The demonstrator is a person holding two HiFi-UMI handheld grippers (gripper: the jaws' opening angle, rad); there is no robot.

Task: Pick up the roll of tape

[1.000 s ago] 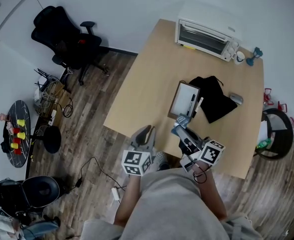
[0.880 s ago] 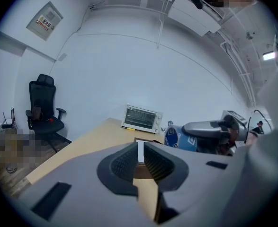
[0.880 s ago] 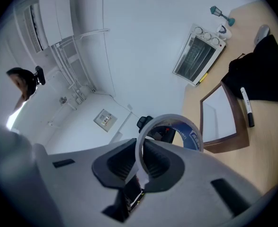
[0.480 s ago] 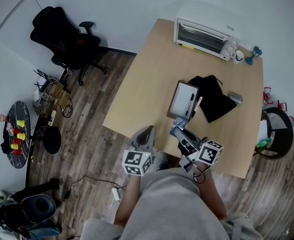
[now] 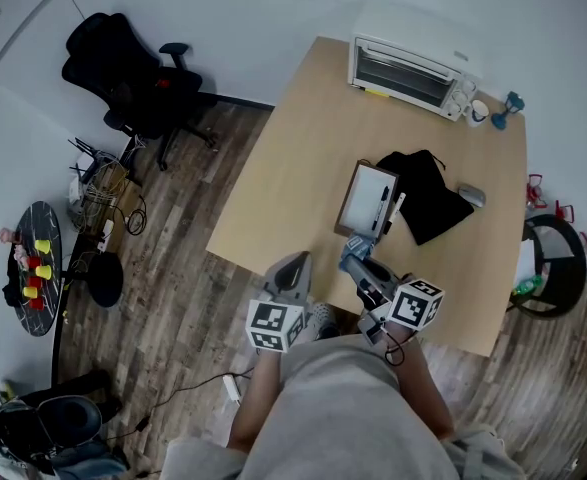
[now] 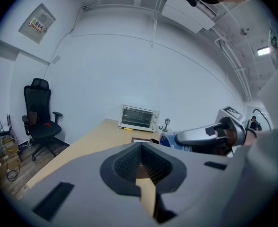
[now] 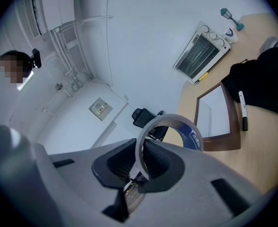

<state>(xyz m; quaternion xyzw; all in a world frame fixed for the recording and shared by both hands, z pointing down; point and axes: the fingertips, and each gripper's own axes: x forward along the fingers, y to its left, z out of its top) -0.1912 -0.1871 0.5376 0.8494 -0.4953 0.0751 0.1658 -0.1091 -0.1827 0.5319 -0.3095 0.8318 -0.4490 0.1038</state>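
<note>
Tape roll (image 7: 194, 137) pinched by its wall in right gripper (image 7: 142, 162) over near edge of table (image 5: 273, 198); squeeze steadily, lift level. Left gripper (image 6: 139, 167) just closed, empty.

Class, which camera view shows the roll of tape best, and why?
The right gripper view: the roll of tape stands large, its wall clamped between the right gripper's jaws. The head view shows a small bluish patch; the left gripper view, a blue sliver.

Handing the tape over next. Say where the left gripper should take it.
Probably the free far arc of the tape, one jaw through the hole and one outside, coming from beyond the right gripper. That gripper pinches the thin wall's near arc, so only the far side is open.
</note>
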